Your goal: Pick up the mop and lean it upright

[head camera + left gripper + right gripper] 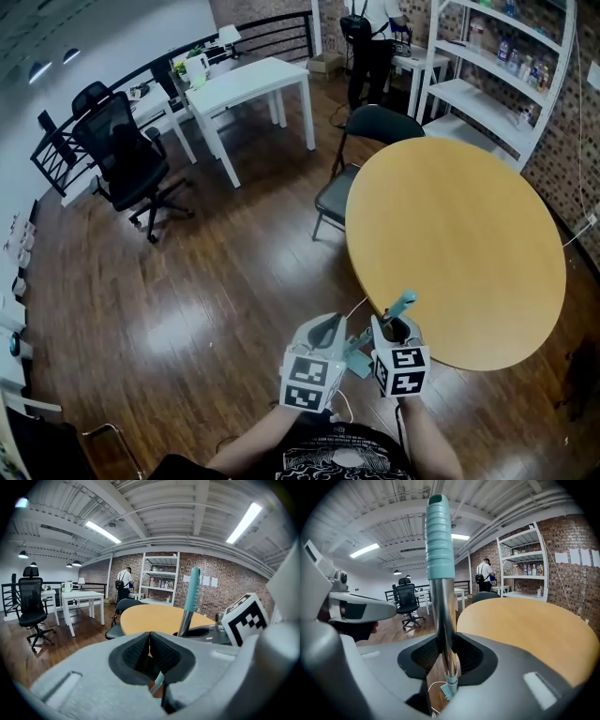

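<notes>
Left gripper (pixel 149 644): jaws pressed together, nothing seen between pads. Mop (pixel 442 611): shaft upright, pinched by right gripper (pixel 444 656), beside round table (pixel 469 244) edge. Step, judged: held vertical, leaning pending. Next: calls for resting handle against table rim, gently.

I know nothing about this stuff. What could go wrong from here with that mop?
The right hand-held gripper holds the mop by its shiny metal pole, which looks smooth, so it could slip or swing. The round table is close: the handle might knock its edge, or slide along the curve if leant there. A white cable lies on the floor below and could snag the mop.
</notes>
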The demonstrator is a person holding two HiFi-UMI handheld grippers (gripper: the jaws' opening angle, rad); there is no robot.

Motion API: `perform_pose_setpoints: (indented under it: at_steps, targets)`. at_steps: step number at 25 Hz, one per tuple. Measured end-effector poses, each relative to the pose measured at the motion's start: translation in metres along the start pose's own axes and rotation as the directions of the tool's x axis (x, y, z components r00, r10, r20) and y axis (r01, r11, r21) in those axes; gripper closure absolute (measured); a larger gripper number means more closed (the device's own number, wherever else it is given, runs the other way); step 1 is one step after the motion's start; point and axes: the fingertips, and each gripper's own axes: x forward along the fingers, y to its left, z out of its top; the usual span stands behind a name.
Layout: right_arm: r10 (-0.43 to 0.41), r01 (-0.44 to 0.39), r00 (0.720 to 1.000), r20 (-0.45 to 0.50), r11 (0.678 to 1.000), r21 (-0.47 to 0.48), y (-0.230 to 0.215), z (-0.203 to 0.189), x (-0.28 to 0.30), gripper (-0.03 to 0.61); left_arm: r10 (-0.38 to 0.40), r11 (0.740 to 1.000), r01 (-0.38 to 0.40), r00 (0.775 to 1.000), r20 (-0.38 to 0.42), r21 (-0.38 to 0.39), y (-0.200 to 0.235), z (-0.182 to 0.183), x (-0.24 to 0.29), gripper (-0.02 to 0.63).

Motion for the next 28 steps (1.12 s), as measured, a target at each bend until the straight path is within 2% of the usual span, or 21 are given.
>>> perform_pose_setpoints:
  at_steps: [5, 14, 20, 28]
  targets:
    - [0.026, -0.025, 0.998, 0.063, 0.999, -0.032, 0.002, 0.019, -0.041, 0.474, 0.029, 1.000, -0.029, 0.999, 0.036, 0.008, -0.021, -0.001, -0.011, 0.609]
    - [0.049, -0.036, 0.980, 0.190, 0.997, -0.073, -0.001, 0.077, -0.111, 0.474, 0.075, 0.997, -0.075, 0.991, 0.112, -0.001, -0.045, 0.007, -0.037, 0.609]
    - [0.061, -0.036, 0.968, 0.242, 0.993, -0.109, 0.004, 0.100, -0.136, 0.474, 0.082, 0.996, -0.084, 0.990, 0.112, 0.012, -0.053, 0.001, -0.046, 0.611]
    - [0.048, -0.019, 0.963, 0.267, 0.994, -0.110, 0.002, 0.102, -0.162, 0.474, 0.069, 0.997, -0.072, 0.993, 0.098, 0.024, -0.069, -0.003, -0.052, 0.611]
